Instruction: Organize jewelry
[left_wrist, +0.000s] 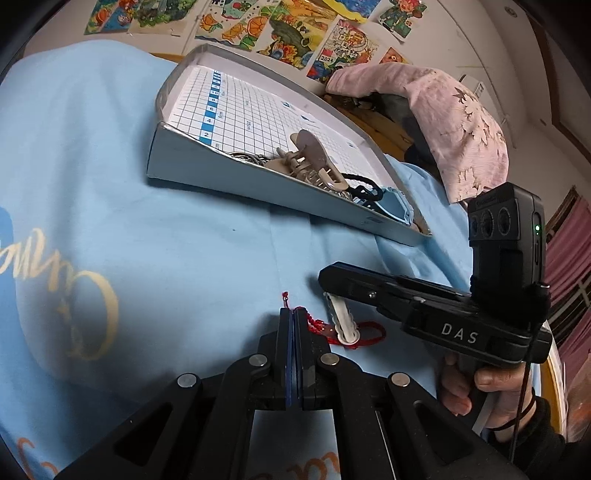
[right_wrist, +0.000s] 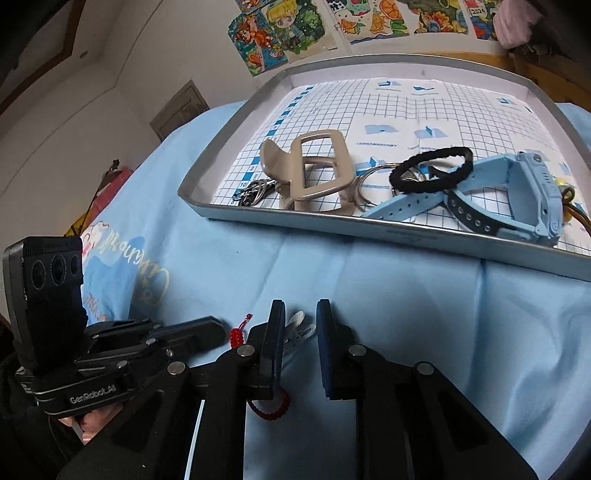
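Note:
A red braided cord bracelet (left_wrist: 369, 334) lies on the blue cloth with a white hair clip (left_wrist: 341, 317) on it. My left gripper (left_wrist: 293, 314) is shut, its tips pinching the red cord's knotted end. My right gripper (right_wrist: 301, 314) is open, its jaws on either side of the white clip (right_wrist: 301, 330); the red cord (right_wrist: 271, 406) loops under its left finger. A grey tray (right_wrist: 406, 236) lined with grid paper holds a beige claw clip (right_wrist: 314, 173), key rings (right_wrist: 255, 190), a black hair tie (right_wrist: 430, 170) and a light blue watch (right_wrist: 517, 199).
The blue cloth (left_wrist: 166, 240) covers the table. A pink garment (left_wrist: 461, 125) lies behind the tray at the right. Drawings hang on the wall behind. The right gripper body (left_wrist: 443, 310) reaches in from the right in the left wrist view.

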